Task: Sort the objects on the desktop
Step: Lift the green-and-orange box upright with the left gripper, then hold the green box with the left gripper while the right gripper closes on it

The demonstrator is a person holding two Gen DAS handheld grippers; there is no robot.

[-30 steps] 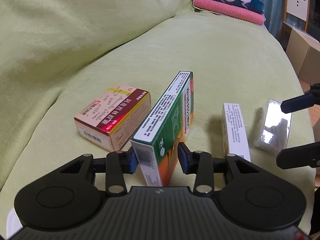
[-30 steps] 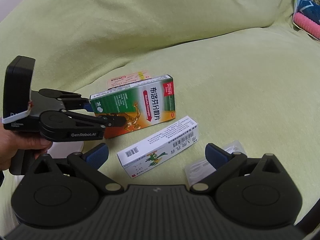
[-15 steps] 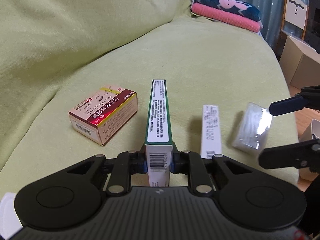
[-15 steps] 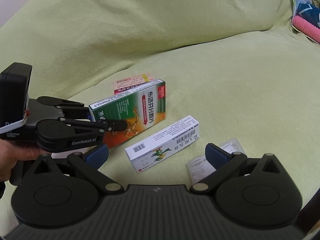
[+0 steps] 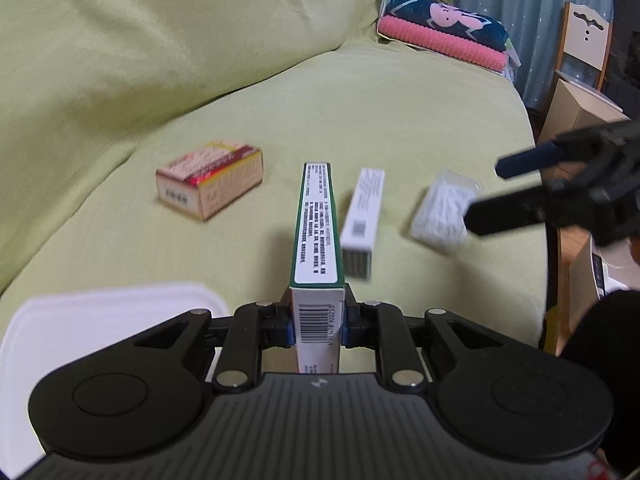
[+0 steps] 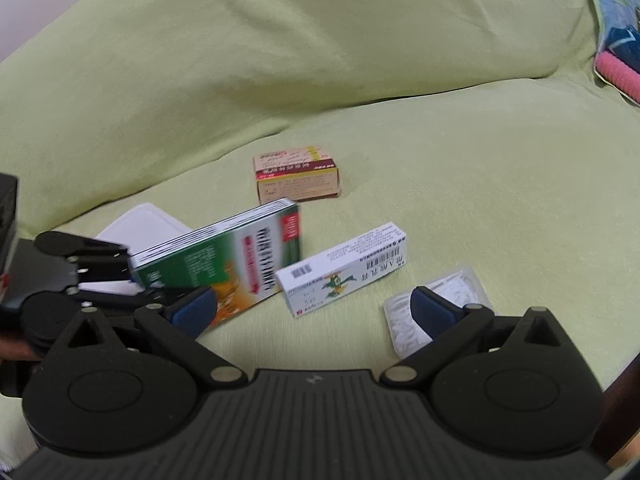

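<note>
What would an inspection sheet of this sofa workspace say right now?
Surface: light green fabric sofa seat, soft and creased.
Job's things: green and white medicine box held on edge; pink and red carton, long white box, and clear packet of white cotton swabs lying apart; flat white plastic lid near the left side.
Clutter: folded pink and navy textiles at the far end.
Grippers: left gripper clamped on the green box; right gripper open, empty.
Cables: nothing seen.
Surroundings: curtain, cream wooden chair.
</note>
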